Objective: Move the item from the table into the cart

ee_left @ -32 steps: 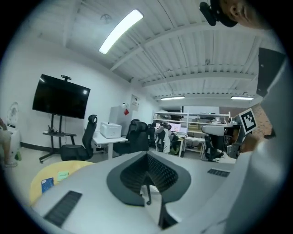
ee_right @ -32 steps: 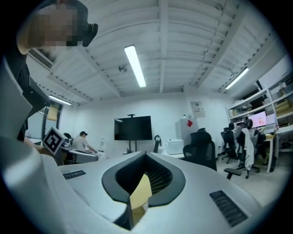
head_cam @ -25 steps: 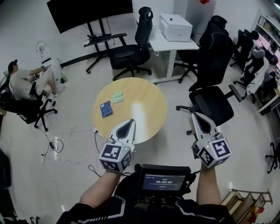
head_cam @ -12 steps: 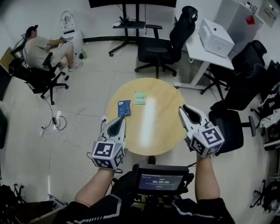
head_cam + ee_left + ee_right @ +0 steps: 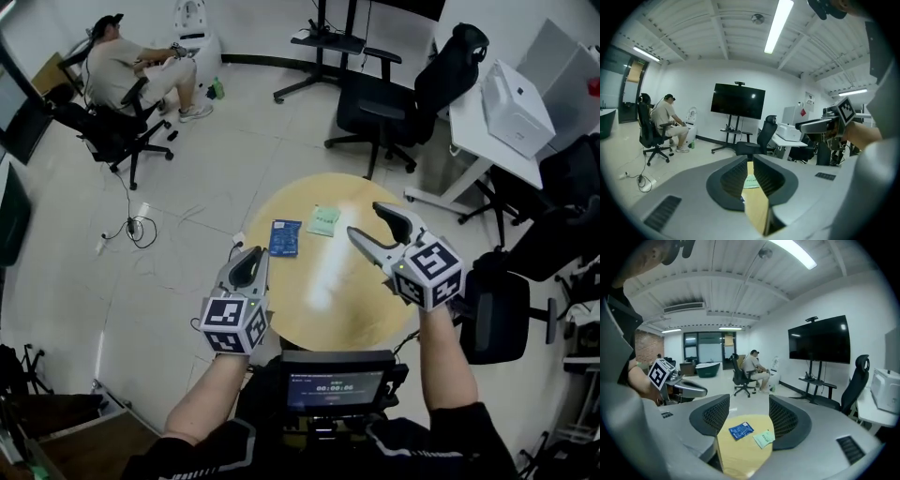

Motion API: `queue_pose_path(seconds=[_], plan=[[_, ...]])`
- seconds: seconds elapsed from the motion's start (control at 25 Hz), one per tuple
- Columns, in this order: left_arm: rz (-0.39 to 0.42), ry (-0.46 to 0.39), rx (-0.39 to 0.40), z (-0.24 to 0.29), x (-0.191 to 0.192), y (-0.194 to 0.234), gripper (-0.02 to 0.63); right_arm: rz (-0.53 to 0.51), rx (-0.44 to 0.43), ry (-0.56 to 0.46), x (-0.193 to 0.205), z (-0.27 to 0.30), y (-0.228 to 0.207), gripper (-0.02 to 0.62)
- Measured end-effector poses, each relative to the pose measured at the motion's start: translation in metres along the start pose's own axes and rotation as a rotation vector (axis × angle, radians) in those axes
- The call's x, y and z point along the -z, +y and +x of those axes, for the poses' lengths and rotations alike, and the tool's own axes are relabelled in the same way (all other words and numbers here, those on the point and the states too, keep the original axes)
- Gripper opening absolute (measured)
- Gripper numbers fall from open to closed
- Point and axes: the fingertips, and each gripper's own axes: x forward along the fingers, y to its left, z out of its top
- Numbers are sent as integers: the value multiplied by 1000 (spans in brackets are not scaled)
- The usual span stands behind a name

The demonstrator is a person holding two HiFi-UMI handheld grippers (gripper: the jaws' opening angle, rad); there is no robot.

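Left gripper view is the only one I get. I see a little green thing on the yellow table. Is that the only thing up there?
Observer: No. In the head view a blue packet lies just left of the green packet on the round table, close beside it but not overlapping.
Operator: Is my other gripper grabbing something?
Observer: No. The right gripper has just been opening its jaws. They stand apart with nothing between the pads, and both packets lie farther ahead on the table.
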Motion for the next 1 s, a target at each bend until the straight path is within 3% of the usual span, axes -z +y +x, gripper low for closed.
queue_pose_path(seconds=[0.2, 0.24, 0.32, 0.44, 0.64, 0.8, 0.88, 0.92, 1.0], plan=[[-21, 23, 51, 34, -3, 41, 52, -56, -64, 143, 8, 97, -12, 290], [-25, 30, 56, 42, 2, 52, 52, -75, -80, 180, 18, 118, -13, 325], [-33, 48, 44, 63, 14, 75, 52, -104, -109, 249, 41, 160, -18, 360], [-54, 93, -9, 103, 36, 107, 52, -106, -146, 329, 78, 211, -37, 360], [-89, 174, -24, 156, 72, 145, 72, -145, -174, 488, 146, 290, -57, 390], [-104, 234, -30, 200, 99, 158, 72, -159, -211, 603, 200, 328, -80, 390], [-67, 255, -23, 218, 110, 161, 72, -171, -244, 660, 225, 345, -86, 391], [-51, 264, -23, 225, 116, 164, 72, -179, -261, 688, 236, 354, -87, 426], [-64, 293, -29, 240, 131, 171, 72, -194, -279, 737, 256, 369, -91, 436]])
